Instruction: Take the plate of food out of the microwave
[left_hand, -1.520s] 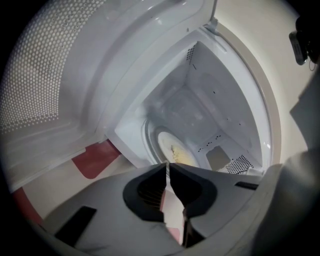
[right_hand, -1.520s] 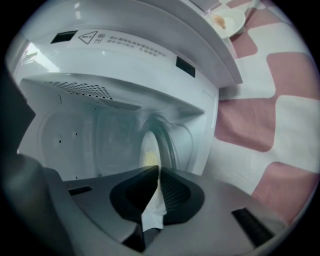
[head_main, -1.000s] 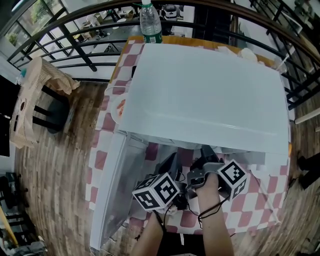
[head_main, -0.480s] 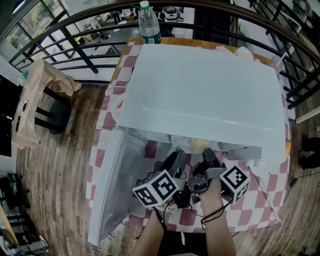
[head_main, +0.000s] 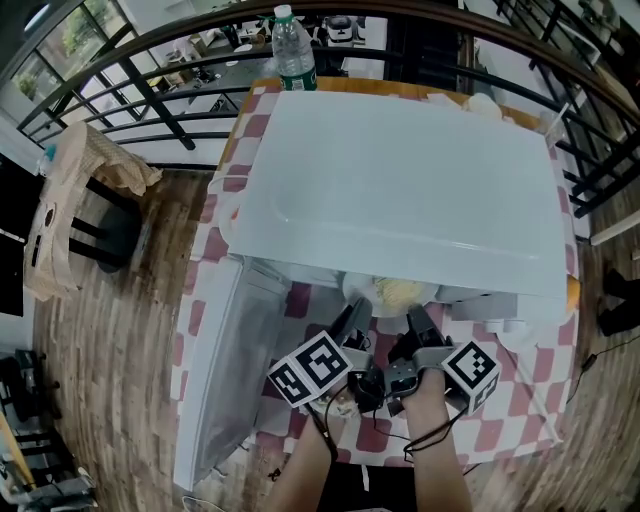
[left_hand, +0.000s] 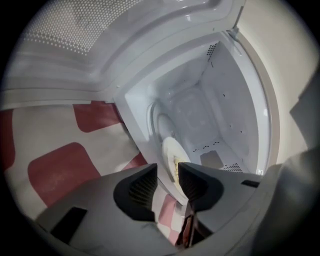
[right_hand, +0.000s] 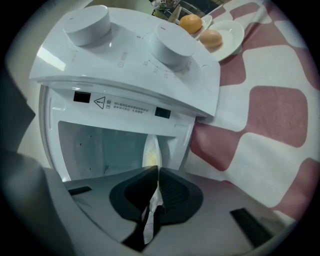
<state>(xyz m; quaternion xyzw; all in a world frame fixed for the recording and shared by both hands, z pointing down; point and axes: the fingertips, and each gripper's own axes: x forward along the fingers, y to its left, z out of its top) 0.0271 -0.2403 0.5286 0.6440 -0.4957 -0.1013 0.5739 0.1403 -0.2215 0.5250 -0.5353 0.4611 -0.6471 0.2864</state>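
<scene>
Plate (head_main: 392, 293) rim at microwave (head_main: 400, 170) mouth

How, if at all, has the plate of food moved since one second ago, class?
Yes. The plate of food has slid outward, past the microwave's front edge; a second ago that edge hid it entirely.

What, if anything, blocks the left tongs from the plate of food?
Probably nothing, so yes: left tongs, jaws just opened, sit at the plate of food, its rim apparently between them, microwave door open.
</scene>
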